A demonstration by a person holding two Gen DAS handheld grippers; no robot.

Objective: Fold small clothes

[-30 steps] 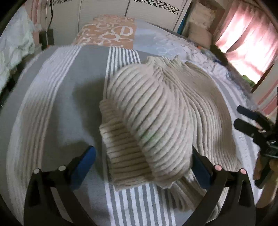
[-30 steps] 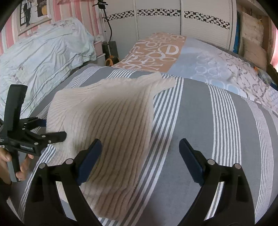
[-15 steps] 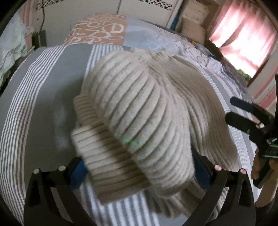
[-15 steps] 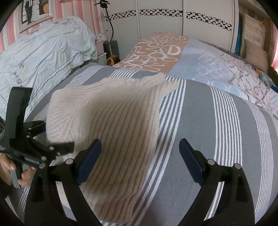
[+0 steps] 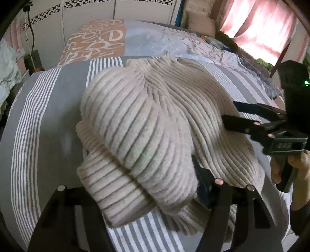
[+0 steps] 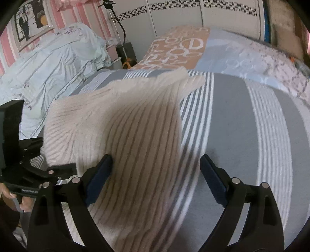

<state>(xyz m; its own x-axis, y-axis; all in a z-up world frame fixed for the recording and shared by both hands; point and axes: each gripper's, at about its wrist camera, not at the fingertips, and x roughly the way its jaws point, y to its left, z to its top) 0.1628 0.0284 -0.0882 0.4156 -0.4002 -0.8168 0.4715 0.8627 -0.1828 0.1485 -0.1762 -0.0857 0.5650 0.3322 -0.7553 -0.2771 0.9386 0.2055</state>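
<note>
A cream ribbed sweater lies on the striped bed cover, with one sleeve folded across its body. My left gripper is shut on the sleeve near its cuff. The thick knit fills the gap and hides the left pad. In the right wrist view the left gripper pinches the sweater's left edge. My right gripper is open low over the sweater's near side, one pad over the knit, one over the bed cover. The left wrist view shows the right gripper open at the sweater's right side.
An orange lettered and pale blue quilt lies at the far end of the bed. A second bed with a light blue duvet stands to the left. A white wardrobe and pink curtains are behind. A hand holds the right gripper.
My left gripper has moved in and its fingers have closed around the folded sleeve. The right gripper has come closer over the sweater's right side and stays open.
</note>
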